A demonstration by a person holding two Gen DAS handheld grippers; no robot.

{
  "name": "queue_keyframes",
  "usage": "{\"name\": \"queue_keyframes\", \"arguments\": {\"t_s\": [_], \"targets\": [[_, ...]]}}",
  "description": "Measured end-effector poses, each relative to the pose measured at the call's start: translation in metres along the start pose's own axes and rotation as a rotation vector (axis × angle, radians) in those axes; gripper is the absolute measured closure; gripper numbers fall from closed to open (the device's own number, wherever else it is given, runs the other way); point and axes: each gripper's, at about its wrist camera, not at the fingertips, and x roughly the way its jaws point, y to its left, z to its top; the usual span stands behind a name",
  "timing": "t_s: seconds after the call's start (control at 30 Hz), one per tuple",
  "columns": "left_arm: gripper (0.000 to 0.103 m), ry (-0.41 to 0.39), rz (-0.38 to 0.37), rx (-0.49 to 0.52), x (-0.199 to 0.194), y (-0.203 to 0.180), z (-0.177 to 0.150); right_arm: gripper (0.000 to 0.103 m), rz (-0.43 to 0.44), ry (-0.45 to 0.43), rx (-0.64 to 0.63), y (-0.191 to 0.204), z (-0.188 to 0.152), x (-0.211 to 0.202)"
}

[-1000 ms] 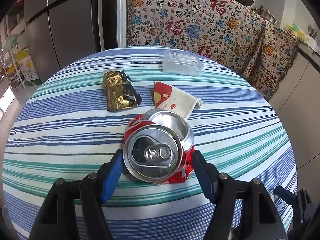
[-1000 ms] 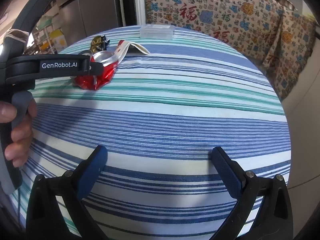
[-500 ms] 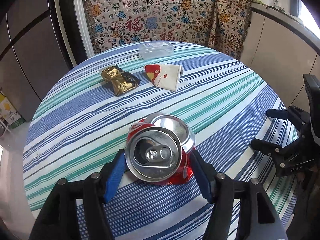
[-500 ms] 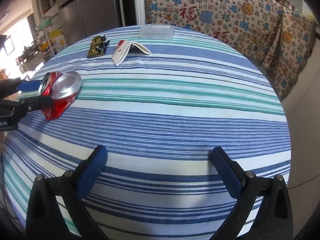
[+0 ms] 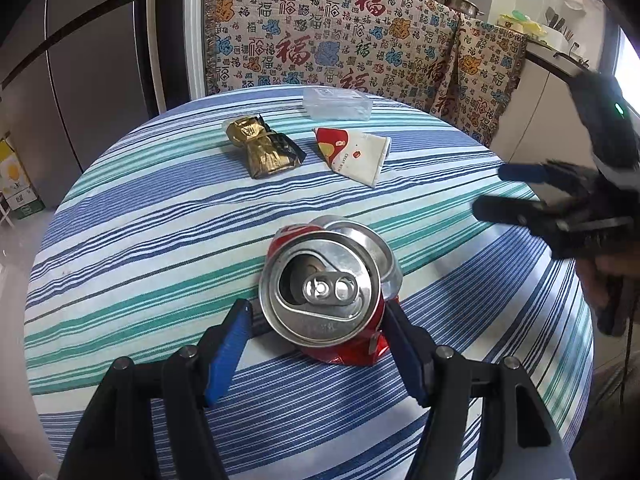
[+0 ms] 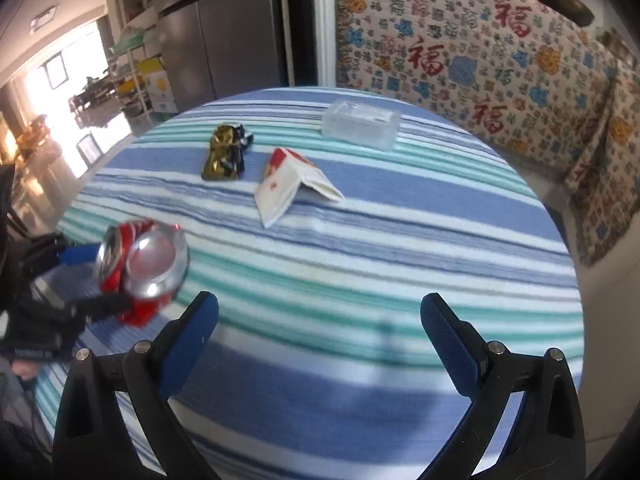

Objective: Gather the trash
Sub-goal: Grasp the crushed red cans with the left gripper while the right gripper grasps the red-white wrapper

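My left gripper (image 5: 316, 320) is shut on a crushed red soda can (image 5: 324, 284) and holds it above the striped round table (image 5: 160, 240). The can also shows in the right wrist view (image 6: 144, 264), at the left, held by the left gripper. A crumpled gold and black wrapper (image 5: 262, 148) and a red and white paper packet (image 5: 354, 152) lie on the far half of the table; both also show in the right wrist view, wrapper (image 6: 226, 152) and packet (image 6: 288, 184). My right gripper (image 6: 320, 332) is open and empty above the near table.
A clear plastic box (image 5: 338, 103) stands at the table's far edge, also in the right wrist view (image 6: 362, 124). A patterned cloth (image 5: 340, 36) hangs behind the table. A grey fridge (image 5: 80, 60) stands at the back left. The right gripper's body (image 5: 568, 208) shows at the right.
My left gripper, still holding the can, has swung to face the far side of the table. My right gripper has moved forward over the table, closer to the packet and wrapper.
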Motion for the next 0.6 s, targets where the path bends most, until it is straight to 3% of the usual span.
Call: {"name": "queue_keyframes", "arguments": {"t_s": [0.13, 0.23, 0.3, 0.33, 0.37, 0.6], "targets": [[0.035, 0.010, -0.011, -0.026, -0.003, 0.013, 0.001, 0.012, 0.050, 0.079, -0.075, 0.006, 0.056, 0.048], [0.035, 0.029, -0.042, -0.050, -0.002, 0.020, -0.002, 0.013, 0.088, 0.147, -0.101, 0.012, 0.077, 0.082], [0.035, 0.039, -0.043, -0.045, 0.000, 0.021, -0.002, 0.036, 0.081, 0.191, -0.116, 0.015, 0.081, 0.101], [0.035, 0.040, -0.039, -0.040, -0.001, 0.021, -0.002, 0.053, 0.098, 0.192, -0.099, 0.013, 0.082, 0.103], [0.035, 0.039, -0.037, -0.037, -0.001, 0.021, -0.001, 0.088, 0.124, 0.187, -0.057, 0.010, 0.083, 0.101], [0.035, 0.016, -0.059, -0.029, -0.009, 0.015, -0.001, 0.090, 0.086, 0.116, 0.049, -0.003, 0.034, 0.041]]}}
